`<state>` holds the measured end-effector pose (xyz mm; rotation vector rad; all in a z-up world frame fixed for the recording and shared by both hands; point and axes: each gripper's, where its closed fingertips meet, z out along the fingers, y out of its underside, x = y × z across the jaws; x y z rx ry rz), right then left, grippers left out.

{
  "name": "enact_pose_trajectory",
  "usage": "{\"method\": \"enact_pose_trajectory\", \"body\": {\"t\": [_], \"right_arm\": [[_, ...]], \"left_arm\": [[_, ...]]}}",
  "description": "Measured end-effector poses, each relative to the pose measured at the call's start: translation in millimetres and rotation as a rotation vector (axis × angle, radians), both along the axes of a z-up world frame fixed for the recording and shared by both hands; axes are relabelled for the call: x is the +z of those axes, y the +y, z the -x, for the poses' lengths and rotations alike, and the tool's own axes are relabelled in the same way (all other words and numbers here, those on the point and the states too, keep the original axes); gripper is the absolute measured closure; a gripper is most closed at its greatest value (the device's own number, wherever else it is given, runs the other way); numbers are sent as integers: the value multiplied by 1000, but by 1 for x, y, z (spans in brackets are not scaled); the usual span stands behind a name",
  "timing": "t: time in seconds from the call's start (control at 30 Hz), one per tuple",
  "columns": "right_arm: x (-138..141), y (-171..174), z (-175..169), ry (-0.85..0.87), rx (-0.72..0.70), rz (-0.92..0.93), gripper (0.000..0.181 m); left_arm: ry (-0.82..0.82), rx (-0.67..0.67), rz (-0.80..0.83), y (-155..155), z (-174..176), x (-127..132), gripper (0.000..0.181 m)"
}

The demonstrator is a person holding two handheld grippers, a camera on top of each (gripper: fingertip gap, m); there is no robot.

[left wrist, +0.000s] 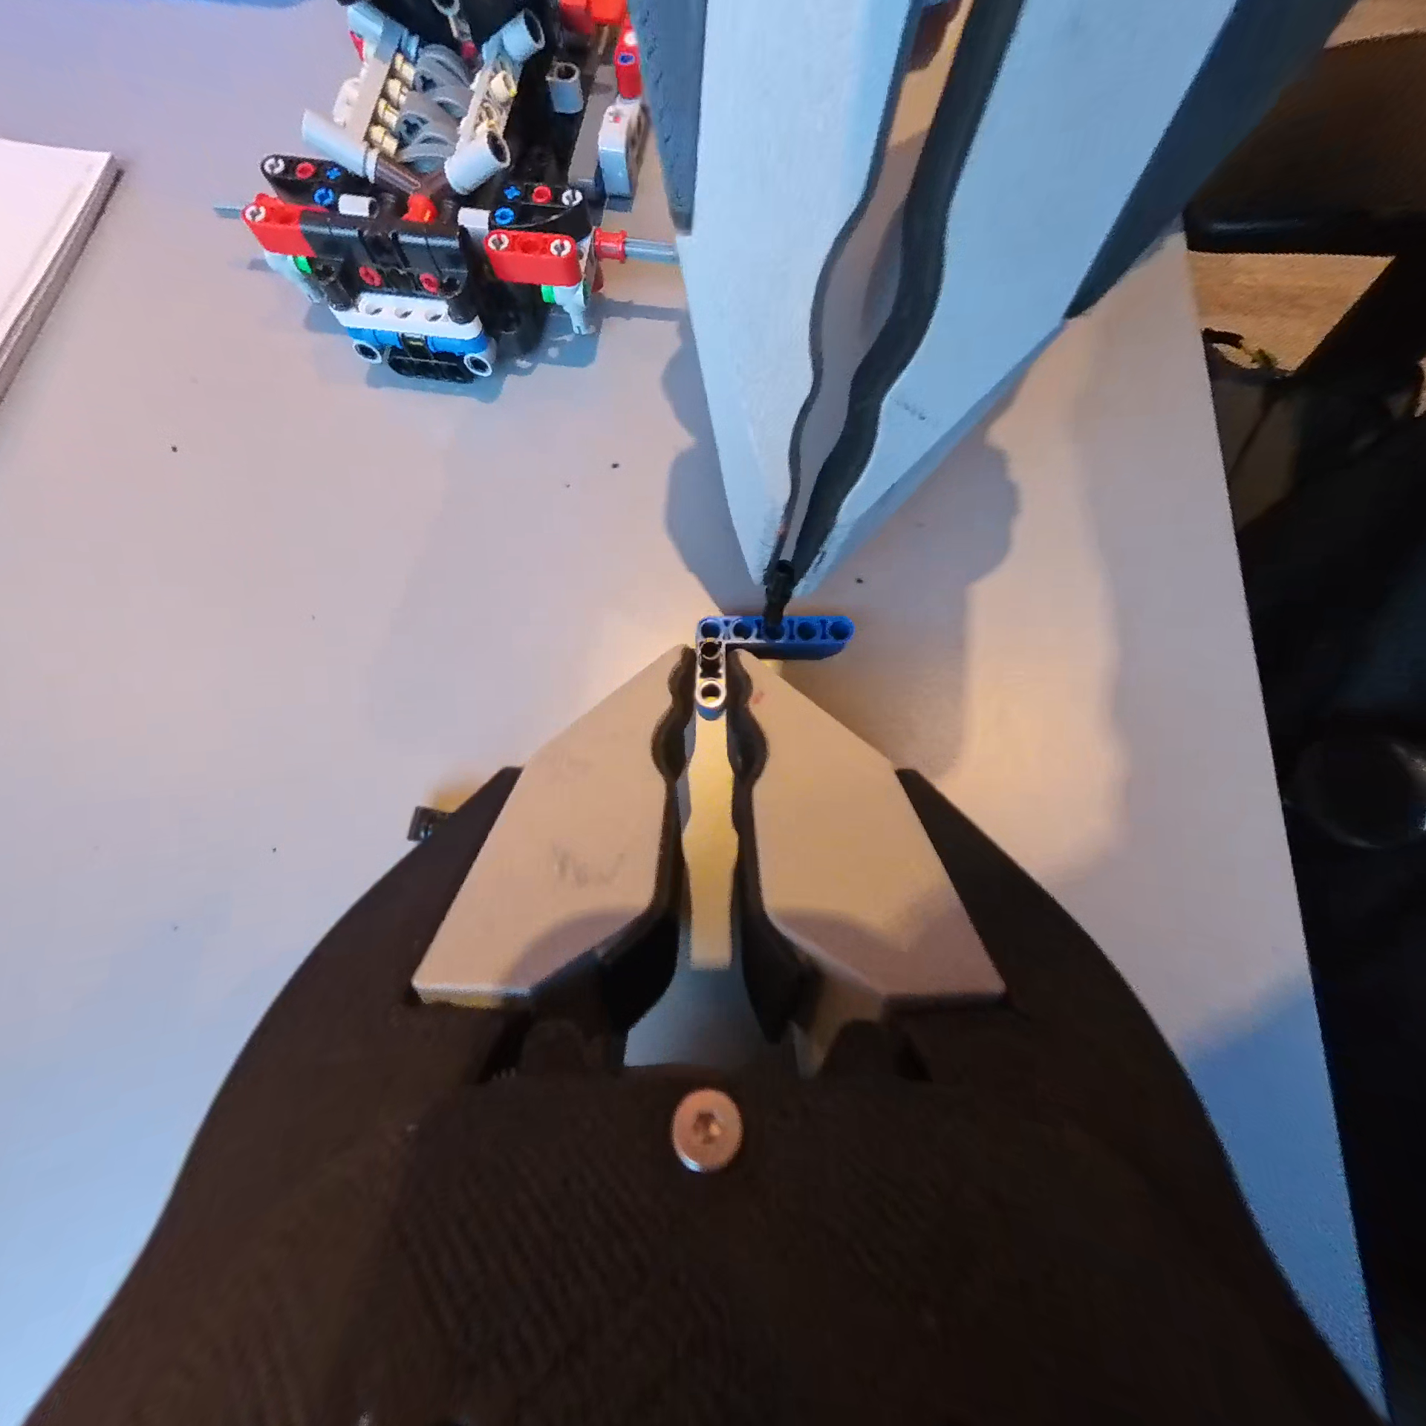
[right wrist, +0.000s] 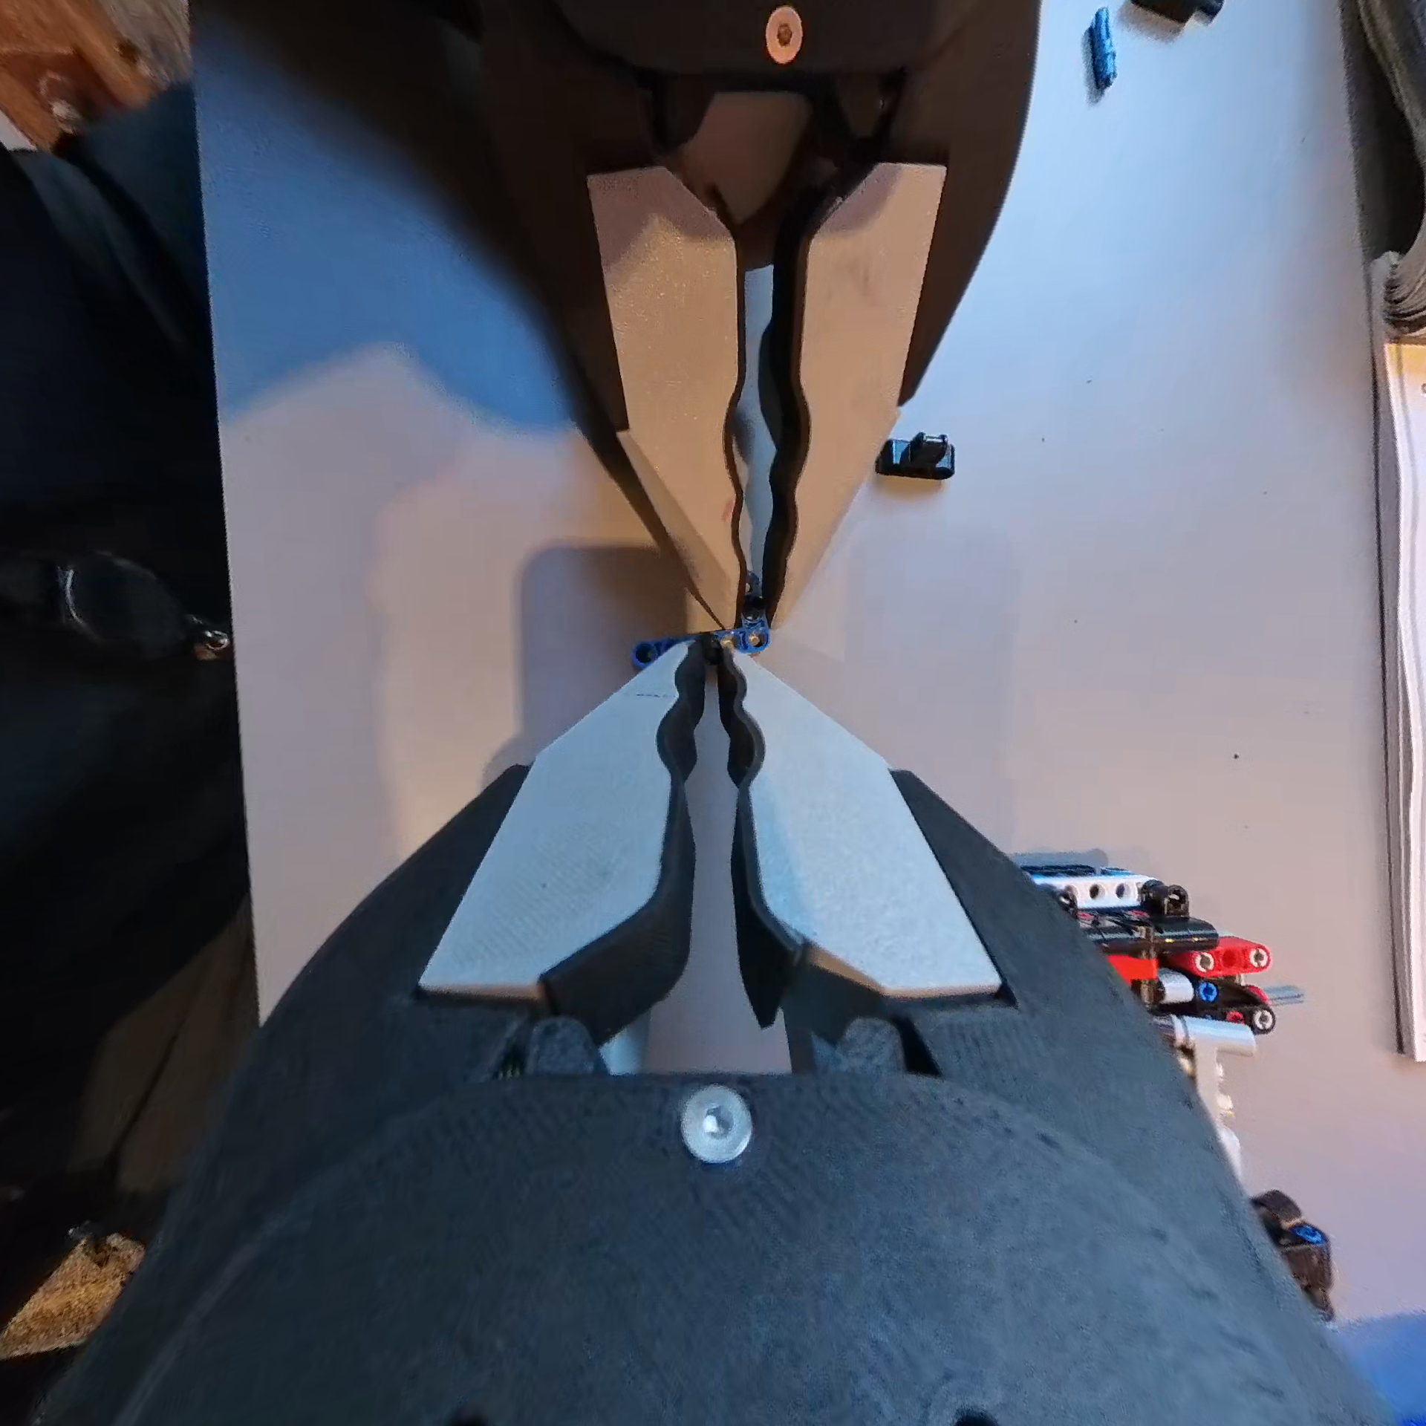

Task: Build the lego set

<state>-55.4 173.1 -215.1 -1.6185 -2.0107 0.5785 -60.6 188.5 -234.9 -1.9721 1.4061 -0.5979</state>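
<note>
A blue beam (left wrist: pixel 775 630) pierced with a row of holes sits at the meeting point of two hand-held grippers over a pale grey table (left wrist: pixel 386 579), close to the table's edge. A short grey beam (left wrist: pixel 709 687) joins it at one end to form an L, and the left gripper (left wrist: pixel 711 665) is clenched on that grey piece, its two fingertips pressed to either side. Facing it, the right gripper (left wrist: pixel 787 575) pinches a small black pin (left wrist: pixel 777 588) whose lower end meets one of the blue beam's middle holes. Whether the pin is seated there cannot be told.

From the right wrist view the beam is nearly hidden: only a blue end (right wrist: pixel 647 650) shows to one side of the right gripper (right wrist: pixel 711 656), and the tips of the left gripper (right wrist: pixel 752 609) cover the rest.

Well apart from the pair stands one partly built model (left wrist: pixel 420 231), black, red, white and blue, with grey pieces and an axle sticking out at its side. Loose parts lie scattered: one black connector (right wrist: pixel 916 456) near the left gripper, one blue piece (right wrist: pixel 1103 44) farther off, and another dark piece (right wrist: pixel 1296 1250) at the table's near corner. A stack of white booklet pages (right wrist: pixel 1400 694) lies along the far side.
</note>
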Motion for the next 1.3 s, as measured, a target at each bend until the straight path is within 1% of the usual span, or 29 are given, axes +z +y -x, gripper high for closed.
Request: {"method": "enact_pose_trajectory", "body": {"t": [0.27,0.5,0.6,0.83,1.03,1.3], "right_arm": [[-7,-2,1,-95,56,-18,181],[-8,0,-6,-249,102,-84,181],[-7,-1,-2,-253,109,-91,181],[-8,0,-3,-278,78,-57,181],[-8,0,0,-315,82,-88,181],[-9,-1,5,-209,-21,41,181]], "left_arm": [[-1,-5,-6,0,-1,0,176],[3,0,-19,0,-1,0,176],[4,5,-22,0,-1,0,176],[-7,29,8,1,0,0,176],[-4,43,0,1,0,0,177],[-4,56,1,1,1,0,177]]}}
